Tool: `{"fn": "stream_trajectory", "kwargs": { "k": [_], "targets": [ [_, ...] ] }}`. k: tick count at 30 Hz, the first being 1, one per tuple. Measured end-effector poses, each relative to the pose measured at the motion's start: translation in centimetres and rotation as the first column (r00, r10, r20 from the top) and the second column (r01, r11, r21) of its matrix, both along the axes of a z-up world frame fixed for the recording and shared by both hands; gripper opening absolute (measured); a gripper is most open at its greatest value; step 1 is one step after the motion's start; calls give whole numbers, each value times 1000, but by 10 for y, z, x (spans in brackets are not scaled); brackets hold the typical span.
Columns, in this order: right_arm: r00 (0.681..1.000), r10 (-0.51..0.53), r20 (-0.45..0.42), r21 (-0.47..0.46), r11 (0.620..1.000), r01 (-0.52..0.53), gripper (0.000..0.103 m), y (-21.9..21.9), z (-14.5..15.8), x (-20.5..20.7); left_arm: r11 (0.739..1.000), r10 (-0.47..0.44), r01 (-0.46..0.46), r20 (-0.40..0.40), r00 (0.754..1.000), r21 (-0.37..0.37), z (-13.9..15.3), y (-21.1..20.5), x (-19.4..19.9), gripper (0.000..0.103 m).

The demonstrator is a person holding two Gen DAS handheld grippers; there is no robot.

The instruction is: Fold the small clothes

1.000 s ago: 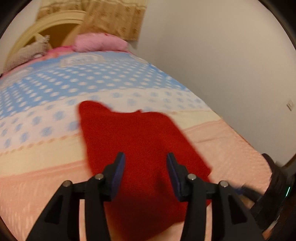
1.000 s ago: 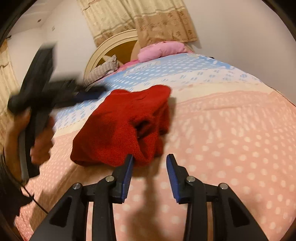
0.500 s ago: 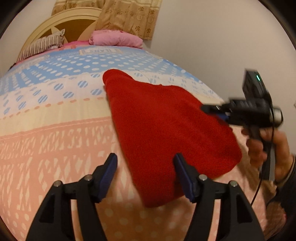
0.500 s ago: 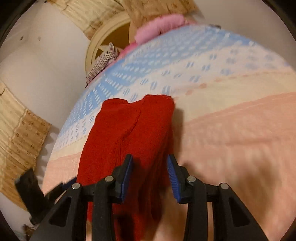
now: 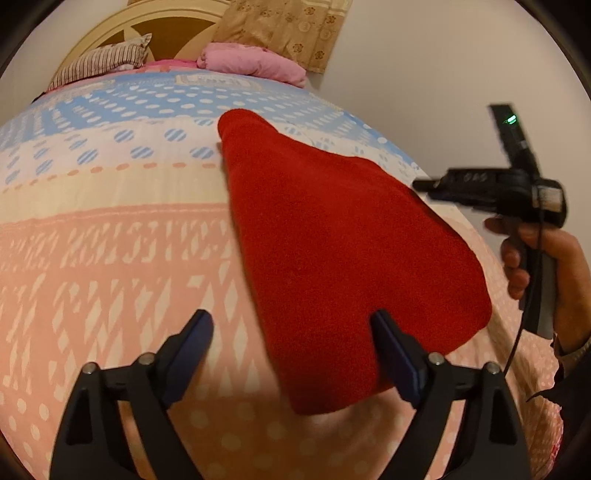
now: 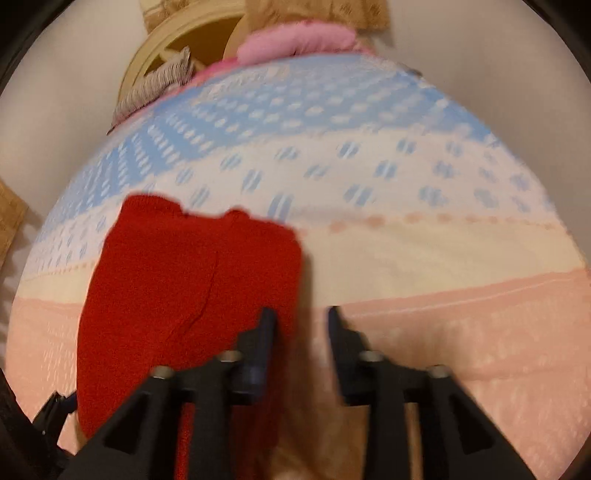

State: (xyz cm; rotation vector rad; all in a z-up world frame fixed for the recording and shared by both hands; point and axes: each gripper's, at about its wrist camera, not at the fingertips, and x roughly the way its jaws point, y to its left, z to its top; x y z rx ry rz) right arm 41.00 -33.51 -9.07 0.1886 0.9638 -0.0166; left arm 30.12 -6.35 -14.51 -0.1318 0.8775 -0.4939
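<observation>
A red knitted garment (image 5: 332,236) lies folded on the patterned bedspread (image 5: 110,258). It also shows in the right wrist view (image 6: 177,288), with a fold line down its middle. My left gripper (image 5: 291,354) is open and empty, jaws wide, hovering over the garment's near left edge. My right gripper (image 6: 299,332) is open and empty above the garment's right edge; this view is blurred. In the left wrist view the right gripper (image 5: 424,184) is held in a hand at the garment's far right side.
A pink pillow (image 5: 255,66) and a striped pillow (image 5: 103,62) lie by the cream headboard (image 5: 129,26) at the far end. A white wall (image 5: 443,74) runs along the bed's right side. A curtain (image 5: 280,26) hangs behind.
Both grippers have drawn back from the garment. The left jaws have opened wider. The right gripper has shifted toward the garment's right edge and its view has tilted.
</observation>
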Motion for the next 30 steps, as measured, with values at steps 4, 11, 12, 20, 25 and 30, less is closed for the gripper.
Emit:
{"fn": "stream_trajectory", "kwargs": {
  "k": [4,11,12,20,25,30],
  "targets": [
    [984,127,125,-72,990,-118,36,36,36,-8,1000,-7,7,-6,1000,-1,0,-2,0,95],
    [866,496,-61,-126,857,-500,36,163,5,19,1000,-4,4,1,1000,20,0,-3,-1,99],
    [864,496,-82,-130,854,-503,36,170,-2,24,1000,-2,2,0,1000,19,-1,-3,-1,99],
    [883,459,-100,-125,874,-469,36,180,-21,45,999,-17,17,0,1000,45,-1,-8,-3,103],
    [885,465,7,-98,881,-462,36,169,-1,23,999,-19,18,1,1000,51,-1,-8,-4,103],
    [846,523,106,-35,852,-522,43,140,11,-29,998,-19,18,3,1000,67,-1,-10,-5,103]
  ]
}}
